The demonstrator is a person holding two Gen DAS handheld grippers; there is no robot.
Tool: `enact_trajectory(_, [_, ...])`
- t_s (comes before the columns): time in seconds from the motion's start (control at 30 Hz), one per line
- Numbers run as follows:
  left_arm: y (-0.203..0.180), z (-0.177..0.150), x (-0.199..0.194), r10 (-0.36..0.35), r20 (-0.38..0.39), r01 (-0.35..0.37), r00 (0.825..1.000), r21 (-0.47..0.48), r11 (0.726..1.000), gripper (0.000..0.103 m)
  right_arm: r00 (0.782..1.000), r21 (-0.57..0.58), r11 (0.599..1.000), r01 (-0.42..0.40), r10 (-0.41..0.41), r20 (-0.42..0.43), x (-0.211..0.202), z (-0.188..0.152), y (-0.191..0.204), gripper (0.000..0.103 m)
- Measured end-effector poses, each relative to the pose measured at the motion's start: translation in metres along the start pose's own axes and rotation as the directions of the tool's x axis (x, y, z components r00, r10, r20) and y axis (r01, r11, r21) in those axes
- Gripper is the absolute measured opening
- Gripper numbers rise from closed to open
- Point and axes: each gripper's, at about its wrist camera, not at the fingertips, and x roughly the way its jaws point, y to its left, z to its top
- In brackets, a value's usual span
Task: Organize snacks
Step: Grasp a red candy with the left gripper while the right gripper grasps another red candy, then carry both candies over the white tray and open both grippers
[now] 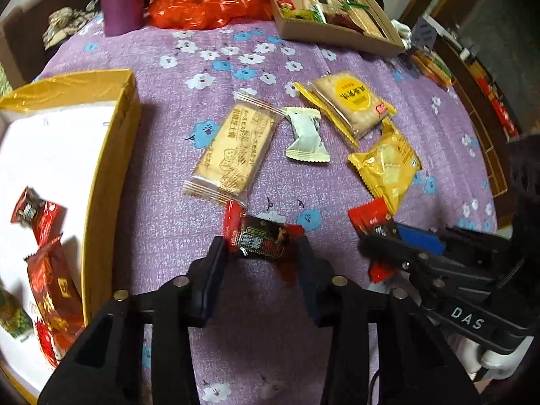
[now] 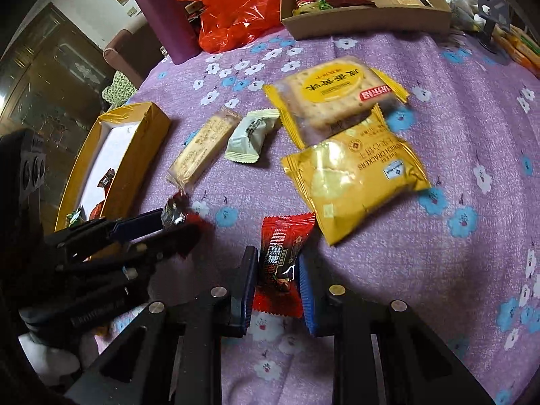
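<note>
Tabletop [image 1: 337,54] under a purple flowered cloth, snacks strewn over its middle. Yellow box [image 1: 111,155], white-lined, at the left edge: it already holds red-wrapped sweets, so the sorting step looks to be under way, with both hands picking up at once. Cardboard tray [image 1: 341,35] of mixed snacks at the far side, well apart. Loose packets between: round cracker packet [image 2: 332,96], yellow sandwich-cracker pouch [image 2: 357,177], long biscuit bar [image 1: 233,155], white sweet [image 1: 305,135]. Left gripper [image 1: 263,248], pitched steeply down, its fingers closed on the ends of a dark red candy [image 1: 261,236] near the box. Right gripper [image 2: 276,276], likewise steep, beside the left, its fingers pressing the sides of a red brown-sugar candy [image 2: 281,253] just below the pouch. Next move, as I judge it: lift both clear and carry them over the box wall to join the like-coloured sweets, releasing only once above the lining.
</note>
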Motion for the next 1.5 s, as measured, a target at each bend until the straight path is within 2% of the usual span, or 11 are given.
enact_trajectory(0.27, [0.009,0.003,-0.001,-0.041,-0.002,0.041,0.999,-0.11,0.993,0.038,1.0,-0.013,1.0,-0.02,0.02,-0.005,-0.002,-0.003,-0.003,0.024])
enact_trajectory(0.37, [0.001,0.009,0.007,-0.003,0.001,0.003,1.0,-0.1,0.995,0.062,1.0,-0.017,0.999,-0.027,0.027,-0.006,-0.002,-0.003,-0.004,0.024])
enact_trajectory(0.43, [-0.013,0.012,0.014,0.039,0.016,-0.039,0.999,-0.033,0.999,0.069,1.0,-0.021,0.999,-0.029,0.028,-0.008,-0.002,-0.003,-0.004,0.024])
enact_trajectory(0.5, [-0.034,0.009,0.022,0.14,0.024,-0.141,0.99,0.094,0.985,0.068,1.0,-0.029,0.999,-0.025,0.025,-0.007,-0.002,-0.003,-0.004,0.024])
enact_trajectory(0.53, [-0.039,0.008,0.022,0.156,0.036,-0.16,0.987,0.124,0.979,0.054,1.0,-0.034,0.999,-0.023,0.023,-0.005,-0.002,-0.003,-0.003,0.025])
enact_trajectory(0.57, [-0.042,0.006,0.019,0.138,0.045,-0.143,0.989,0.146,0.979,0.041,1.0,-0.039,0.999,-0.019,0.018,-0.006,-0.001,-0.003,-0.002,0.024])
enact_trajectory(0.63, [-0.037,0.007,0.016,0.087,0.023,-0.089,0.996,0.121,0.989,0.036,1.0,-0.044,0.999,-0.013,0.013,-0.005,-0.002,-0.005,-0.001,0.024])
enact_trajectory(0.8, [-0.013,0.006,-0.005,0.035,0.041,-0.037,0.999,0.042,0.998,0.036,1.0,-0.034,0.999,-0.015,0.015,0.004,-0.006,-0.005,-0.001,0.024])
enact_trajectory(1.1, [0.063,0.005,-0.052,0.066,0.124,-0.051,0.99,-0.12,0.991,0.037,0.996,-0.081,0.993,-0.083,0.085,0.018,-0.01,0.014,0.041,0.024])
enact_trajectory(1.17, [0.083,0.002,-0.06,0.144,0.134,-0.125,0.98,-0.143,0.982,0.037,0.993,-0.117,0.987,-0.11,0.113,0.017,-0.009,0.021,0.063,0.024])
enact_trajectory(1.5, [0.16,-0.011,-0.086,0.26,0.143,-0.217,0.955,-0.258,0.941,0.037,0.981,-0.296,0.935,-0.193,0.187,-0.047,0.018,0.026,0.177,0.024])
